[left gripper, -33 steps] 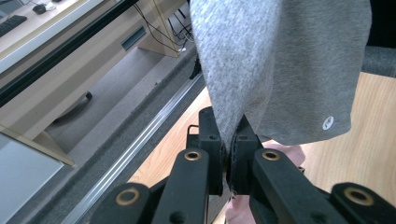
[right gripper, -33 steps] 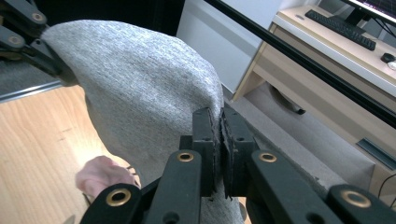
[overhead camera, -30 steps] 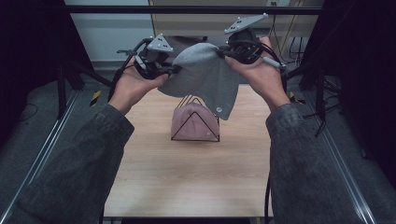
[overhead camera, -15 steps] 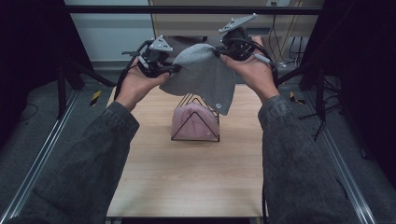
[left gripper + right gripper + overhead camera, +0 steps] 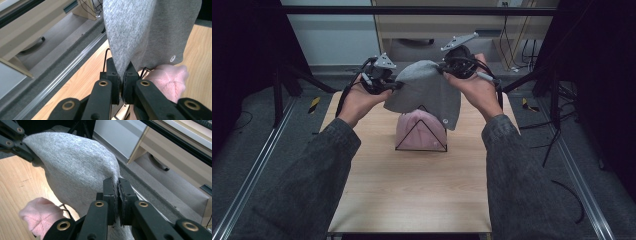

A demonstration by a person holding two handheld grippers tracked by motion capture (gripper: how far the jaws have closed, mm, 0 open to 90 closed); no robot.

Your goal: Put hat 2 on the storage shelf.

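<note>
Trouble, as I judged it, lay in the thin grips: the left gripper [image 5: 122, 83] had its fingers pinching one edge of the grey beanie [image 5: 426, 92], and the right gripper [image 5: 117, 202] had its fingers pressed on the opposite edge. Only a sliver of knit sat between each pair. I held the grey beanie stretched in the air above the wire stand [image 5: 421, 135] at the far middle of the surface [image 5: 412, 185], on which a pink beanie [image 5: 419, 131] already sat (its crown showed just under the grey hem). If I pulled the two hands further apart, the knit could slip out of one pinch and drop lopsided. Lowering off-centre could snag the hem on the wire peak or shove the stand over.
</note>
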